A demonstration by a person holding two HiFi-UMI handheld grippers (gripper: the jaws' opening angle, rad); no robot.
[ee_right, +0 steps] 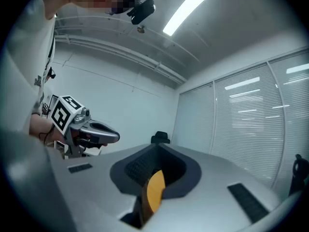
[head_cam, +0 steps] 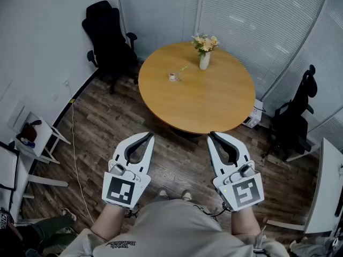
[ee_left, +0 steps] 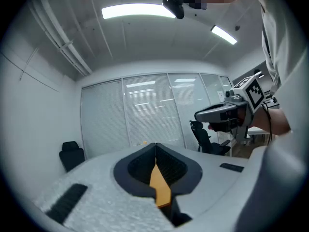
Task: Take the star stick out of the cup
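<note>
On the round wooden table point(head_cam: 214, 103), well ahead of me, stands a small clear cup point(head_cam: 174, 77). A thin green stick point(head_cam: 183, 67) leans out of it to the right; its star end is too small to make out. Both grippers hang over the floor, short of the table's near edge. My left gripper point(head_cam: 150, 135) is shut with nothing in it, and so is my right gripper point(head_cam: 210, 135). Its own view shows the left gripper point(ee_left: 155, 145) with jaws meeting, facing the blinds. The right gripper point(ee_right: 157, 147) also shows its jaws together and empty.
A white vase of flowers point(head_cam: 204, 59) stands on the table behind the cup. Black office chairs stand at the back left point(head_cam: 110, 39) and right point(head_cam: 293, 119). A white shelf point(head_cam: 40, 138) sits at the left, a white desk point(head_cam: 328, 189) at the right, and a cable point(head_cam: 75, 154) crosses the wood floor.
</note>
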